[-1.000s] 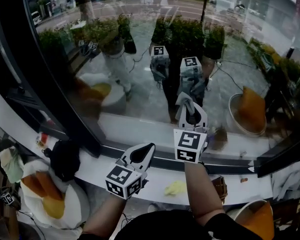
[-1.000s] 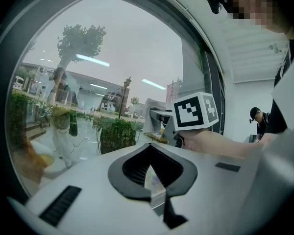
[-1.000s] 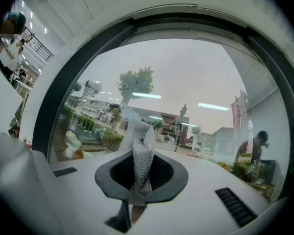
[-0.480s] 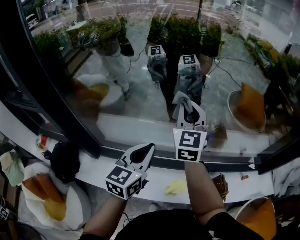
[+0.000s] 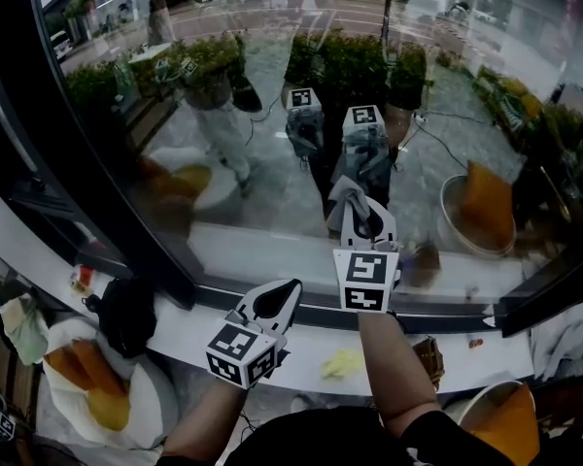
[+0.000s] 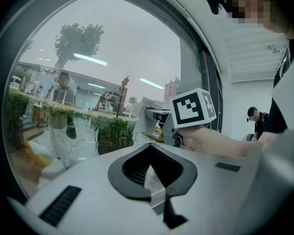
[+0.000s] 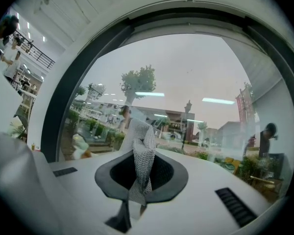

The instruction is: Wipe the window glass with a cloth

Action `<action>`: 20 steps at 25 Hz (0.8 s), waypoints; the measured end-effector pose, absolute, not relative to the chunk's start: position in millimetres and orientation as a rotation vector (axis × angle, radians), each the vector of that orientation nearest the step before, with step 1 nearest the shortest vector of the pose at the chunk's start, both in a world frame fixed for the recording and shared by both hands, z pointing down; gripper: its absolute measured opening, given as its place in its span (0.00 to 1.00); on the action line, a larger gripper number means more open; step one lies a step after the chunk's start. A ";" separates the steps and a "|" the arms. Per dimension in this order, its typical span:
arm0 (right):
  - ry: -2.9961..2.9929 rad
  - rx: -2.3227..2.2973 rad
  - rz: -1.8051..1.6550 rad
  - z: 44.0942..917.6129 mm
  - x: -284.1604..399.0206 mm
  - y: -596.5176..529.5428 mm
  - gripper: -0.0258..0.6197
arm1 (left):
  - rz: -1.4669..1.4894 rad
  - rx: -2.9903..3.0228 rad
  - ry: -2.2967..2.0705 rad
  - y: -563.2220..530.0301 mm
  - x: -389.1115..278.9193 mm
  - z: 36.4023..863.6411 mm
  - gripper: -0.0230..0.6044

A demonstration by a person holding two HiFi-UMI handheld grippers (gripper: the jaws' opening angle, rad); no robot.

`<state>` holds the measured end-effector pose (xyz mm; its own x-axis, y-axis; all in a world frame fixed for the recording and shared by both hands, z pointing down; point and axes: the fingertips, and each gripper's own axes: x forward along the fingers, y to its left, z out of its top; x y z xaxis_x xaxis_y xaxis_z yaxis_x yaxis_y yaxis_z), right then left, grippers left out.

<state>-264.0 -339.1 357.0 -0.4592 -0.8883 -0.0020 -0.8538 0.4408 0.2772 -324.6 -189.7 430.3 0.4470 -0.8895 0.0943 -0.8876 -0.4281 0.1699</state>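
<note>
At the window glass [image 5: 272, 163], the right gripper [image 5: 367, 223] pinches a cloth [image 5: 348, 194] between its fingers. Below it, the left gripper [image 5: 272, 302] holds nothing, fingers together.

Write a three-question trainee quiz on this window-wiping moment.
1. True or false: the right hand-held gripper is shut on a grey cloth.
2. The yellow scrap lies: A) on the white ledge; B) in the left hand-held gripper; C) stuck to the window glass.
3. Which hand-held gripper is up at the glass?
Key: 1 true; 2 A; 3 the right.
</note>
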 end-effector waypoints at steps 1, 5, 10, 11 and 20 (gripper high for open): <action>-2.545 1.536 -0.363 357.4 -265.0 -336.9 0.10 | -0.014 2.503 -1.556 -189.5 -323.4 429.7 0.05; -2.571 1.493 -0.401 353.3 -272.2 -323.8 0.10 | -0.016 2.515 -1.547 -188.0 -318.4 427.8 0.05; -2.596 1.470 -0.464 333.8 -278.7 -311.6 0.10 | -0.024 2.540 -1.529 -186.9 -312.2 421.4 0.05; -2.597 1.470 -0.482 328.0 -279.0 -310.3 0.10 | -0.025 2.545 -1.523 -186.8 -310.6 419.6 0.05; -2.568 1.537 -0.615 273.2 -263.3 -315.6 0.10 | -0.054 2.649 -1.463 -194.1 -286.1 398.1 0.05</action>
<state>-263.3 -315.6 273.2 -0.4910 -0.8614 -0.1297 -0.8267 0.4138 0.3813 -286.1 -194.1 398.1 0.5336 -0.8454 0.0240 -0.8413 -0.5277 0.1174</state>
